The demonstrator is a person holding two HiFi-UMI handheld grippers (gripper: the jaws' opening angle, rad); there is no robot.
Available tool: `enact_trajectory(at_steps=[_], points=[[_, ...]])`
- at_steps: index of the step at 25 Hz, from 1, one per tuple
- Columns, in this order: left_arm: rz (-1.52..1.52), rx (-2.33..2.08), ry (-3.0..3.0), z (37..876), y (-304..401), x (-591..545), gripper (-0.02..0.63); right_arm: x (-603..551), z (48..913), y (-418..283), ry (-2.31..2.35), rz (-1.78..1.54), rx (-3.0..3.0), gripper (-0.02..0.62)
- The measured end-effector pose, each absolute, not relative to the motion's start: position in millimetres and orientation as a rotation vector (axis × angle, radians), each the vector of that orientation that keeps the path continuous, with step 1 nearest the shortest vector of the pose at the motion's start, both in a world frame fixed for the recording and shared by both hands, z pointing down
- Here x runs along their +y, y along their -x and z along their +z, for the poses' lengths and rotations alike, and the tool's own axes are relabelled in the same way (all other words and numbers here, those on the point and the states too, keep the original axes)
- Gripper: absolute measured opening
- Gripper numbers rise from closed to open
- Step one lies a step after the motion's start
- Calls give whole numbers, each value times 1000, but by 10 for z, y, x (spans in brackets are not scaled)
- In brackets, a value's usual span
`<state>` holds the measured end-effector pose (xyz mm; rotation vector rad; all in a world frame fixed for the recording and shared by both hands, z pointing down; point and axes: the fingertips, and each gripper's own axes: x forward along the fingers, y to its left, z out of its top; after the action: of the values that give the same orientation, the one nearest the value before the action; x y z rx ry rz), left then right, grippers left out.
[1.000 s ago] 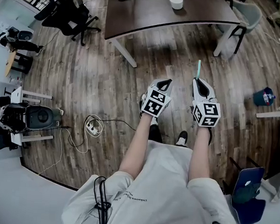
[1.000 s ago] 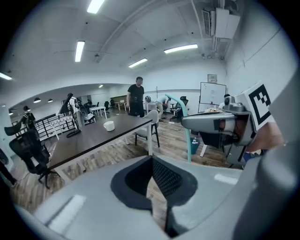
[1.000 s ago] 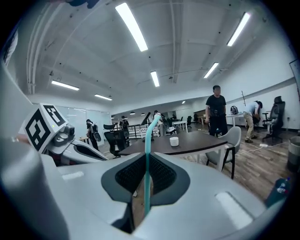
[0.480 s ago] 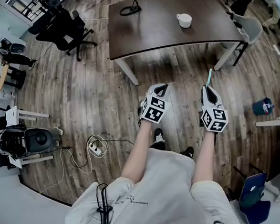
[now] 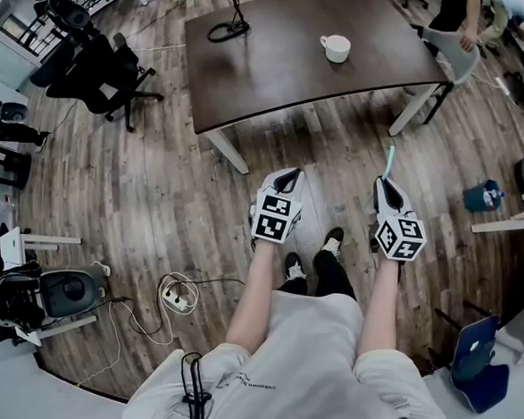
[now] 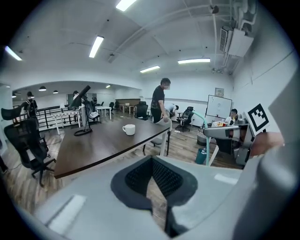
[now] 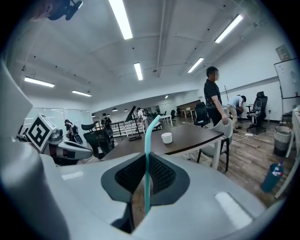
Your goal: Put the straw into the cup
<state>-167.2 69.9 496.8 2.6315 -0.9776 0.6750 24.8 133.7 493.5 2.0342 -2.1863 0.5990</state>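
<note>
Right fingers [image 7: 127, 176]: pressed onto the straw [image 7: 146, 150], pinching its lower part. The teal stalk rises past the fingertips, and its top bends slightly to one side.
Left fingers [image 6: 136, 178]: closed together at the tips, with nothing between them.
Right gripper [image 5: 386, 181]: held out in front of the person's body over the floor [image 5: 157, 170]. It points toward the tabletop [image 5: 272, 66] but stops short of the near edge.
Left gripper [image 5: 287, 174]: beside the right one at about the same level. The two are apart and both point the same way.
Straw: in the right gripper only, over the floor and well apart from the cup [image 5: 335, 47].
Cup: white, with a handle, upright on the dark tabletop toward its far right part. Its inside cannot be seen.
Tabletop: dark brown on white legs, with a black cable [image 5: 228, 27] lying at its far left corner.
Floor: wooden planks. The person's shoes [image 5: 333, 242] show between the two grippers, a power strip [image 5: 174, 298] with its cord lies to the left, and a blue bin [image 5: 483, 195] stands to the right.
Around: a black office chair [image 5: 101, 81] stands left of the tabletop. A grey chair [image 5: 459, 50] stands at its right end, with a person [image 7: 213, 101] beside it.
</note>
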Motion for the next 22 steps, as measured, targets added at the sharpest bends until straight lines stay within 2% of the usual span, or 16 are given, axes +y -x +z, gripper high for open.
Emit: enact_trajectory(at_steps=[7, 13, 22], points=[[735, -1009, -2588, 5056, 1786, 315, 2, 676, 5052, -261, -2034, 699, -2232, 48], [693, -1151, -2587, 4744, 1745, -443, 2, -121, 4880, -305, -1948, 649, -2352, 48], [719, -1105, -2660, 4562, 758, -1280, 2, -1098, 4560, -836, -1987, 647, -2455, 48]])
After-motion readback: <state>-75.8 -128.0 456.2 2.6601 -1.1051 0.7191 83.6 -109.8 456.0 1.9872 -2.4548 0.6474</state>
